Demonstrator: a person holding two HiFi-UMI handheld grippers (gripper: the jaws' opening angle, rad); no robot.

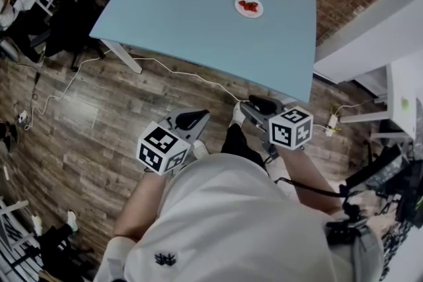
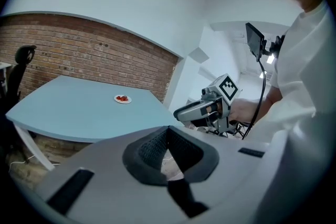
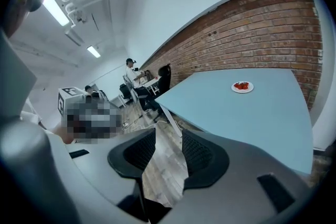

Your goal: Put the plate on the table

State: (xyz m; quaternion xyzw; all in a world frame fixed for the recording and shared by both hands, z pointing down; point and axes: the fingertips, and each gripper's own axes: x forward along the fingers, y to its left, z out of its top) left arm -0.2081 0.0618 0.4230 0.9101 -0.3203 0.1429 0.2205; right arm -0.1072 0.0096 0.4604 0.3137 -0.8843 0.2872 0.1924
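Note:
A small white plate (image 1: 248,6) with red pieces on it rests on the light blue table (image 1: 192,23), near the far right part of the top. The left gripper view shows the plate (image 2: 122,98) far off, and so does the right gripper view, plate (image 3: 242,86). Both grippers hang low over the wooden floor, short of the table's near edge. My left gripper (image 1: 190,119) has its pads meeting at the tips (image 2: 168,131), empty. My right gripper (image 1: 262,105) shows a narrow gap (image 3: 169,136) with only floor seen through it.
A white cable (image 1: 178,72) trails across the floor under the table's near edge. A black office chair (image 1: 69,26) stands at the table's left end. White furniture (image 1: 402,92) sits at the right. A brick wall (image 3: 252,34) lies behind the table.

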